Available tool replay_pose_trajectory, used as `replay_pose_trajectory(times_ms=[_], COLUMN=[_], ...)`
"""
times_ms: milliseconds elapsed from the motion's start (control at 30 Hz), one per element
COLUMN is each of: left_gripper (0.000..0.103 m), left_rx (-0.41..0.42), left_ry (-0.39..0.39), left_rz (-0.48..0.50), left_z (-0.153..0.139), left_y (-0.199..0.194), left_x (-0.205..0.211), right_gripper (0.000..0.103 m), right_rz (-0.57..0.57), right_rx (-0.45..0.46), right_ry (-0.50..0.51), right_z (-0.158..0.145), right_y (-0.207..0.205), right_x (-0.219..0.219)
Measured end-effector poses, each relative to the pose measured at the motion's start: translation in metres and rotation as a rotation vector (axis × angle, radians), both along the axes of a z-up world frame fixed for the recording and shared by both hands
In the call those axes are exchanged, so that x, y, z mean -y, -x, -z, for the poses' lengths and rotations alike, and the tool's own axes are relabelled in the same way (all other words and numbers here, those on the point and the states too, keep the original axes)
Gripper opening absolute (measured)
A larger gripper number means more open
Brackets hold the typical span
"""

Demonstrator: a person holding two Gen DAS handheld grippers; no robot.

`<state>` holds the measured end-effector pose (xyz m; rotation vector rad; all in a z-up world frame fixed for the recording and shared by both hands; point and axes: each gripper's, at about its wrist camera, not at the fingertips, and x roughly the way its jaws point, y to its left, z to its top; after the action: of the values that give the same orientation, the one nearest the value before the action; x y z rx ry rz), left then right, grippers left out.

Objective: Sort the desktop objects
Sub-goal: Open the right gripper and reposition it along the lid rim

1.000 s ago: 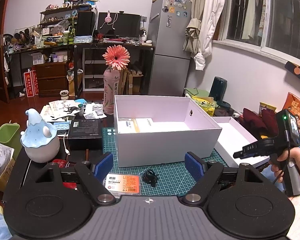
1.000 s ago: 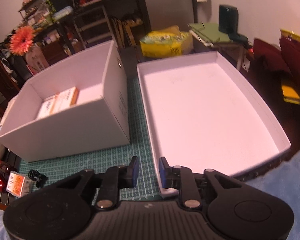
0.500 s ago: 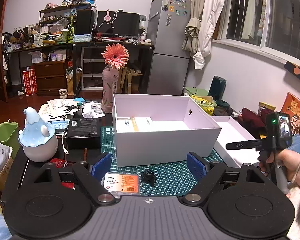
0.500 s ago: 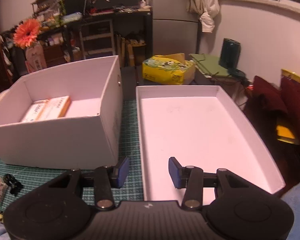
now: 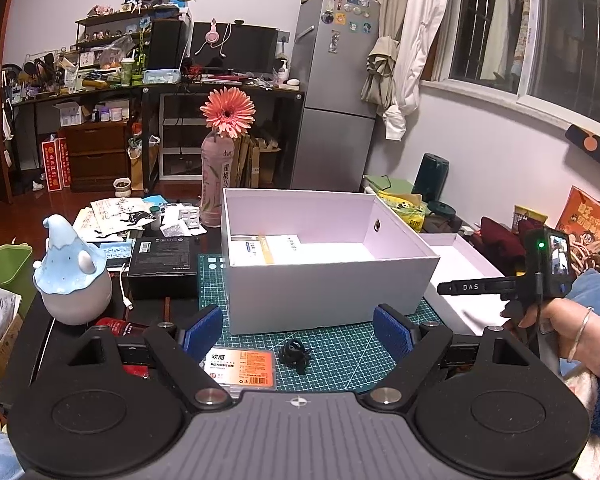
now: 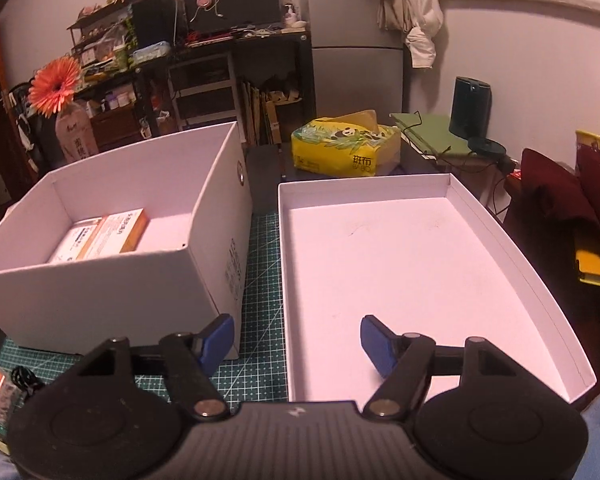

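Matt white cardboard box, gridded green cutting mat, glossy ceramic-looking blue figurine.

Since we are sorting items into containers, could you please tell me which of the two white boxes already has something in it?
The deep white cardboard box on the left holds orange-and-white packets; the shallow white tray-like box beside it is empty.

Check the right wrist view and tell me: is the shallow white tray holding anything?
No. The tray shows only its bare white floor, while the deep box beside it holds the cartons.
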<state>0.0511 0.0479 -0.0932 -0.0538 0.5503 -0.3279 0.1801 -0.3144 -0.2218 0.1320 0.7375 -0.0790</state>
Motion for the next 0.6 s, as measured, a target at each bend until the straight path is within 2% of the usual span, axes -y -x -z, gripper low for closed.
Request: replay_pose_trajectory(times_ms=[67, 233, 267, 333, 433, 500, 600], left_gripper=[0.083, 0.083, 0.083, 0.083, 0.083, 0.083, 0.083], left_rx=[0.001, 0.001, 0.001, 0.0, -0.002, -0.004, -0.008], left_ry=[0.002, 0.003, 0.003, 0.003, 0.003, 0.002, 0.0], left_rz=[-0.001, -0.002, -0.002, -0.002, -0.003, -0.003, -0.003], left_z=[0.0, -0.001, -0.001, -0.001, -0.001, -0.001, -0.001], left_y=[0.003, 0.004, 0.004, 0.004, 0.004, 0.004, 0.003], left_x=[0.001, 0.002, 0.002, 0.002, 0.003, 0.003, 0.003], right_gripper=[0.073, 0.071, 0.067, 0.047, 0.036, 0.025, 0.022], right_rz=[-0.003, -0.015, -0.02, -0.031, -0.049, -0.056, -0.066], right_rx=[-0.002, -0.012, -0.015, -0.016, -0.026, -0.037, -0.035], right_ry=[0.018, 0.048, 0.053, 0.062, 0.058, 0.057, 0.05], right_z=[0.0, 0.005, 0.006, 0.008, 0.012, 0.015, 0.018], right_y=[-0.003, -0.008, -0.01, -0.012, -0.017, -0.02, -0.025], right_x=[-0.001, -0.001, -0.001, -0.002, -0.003, -0.004, -0.005])
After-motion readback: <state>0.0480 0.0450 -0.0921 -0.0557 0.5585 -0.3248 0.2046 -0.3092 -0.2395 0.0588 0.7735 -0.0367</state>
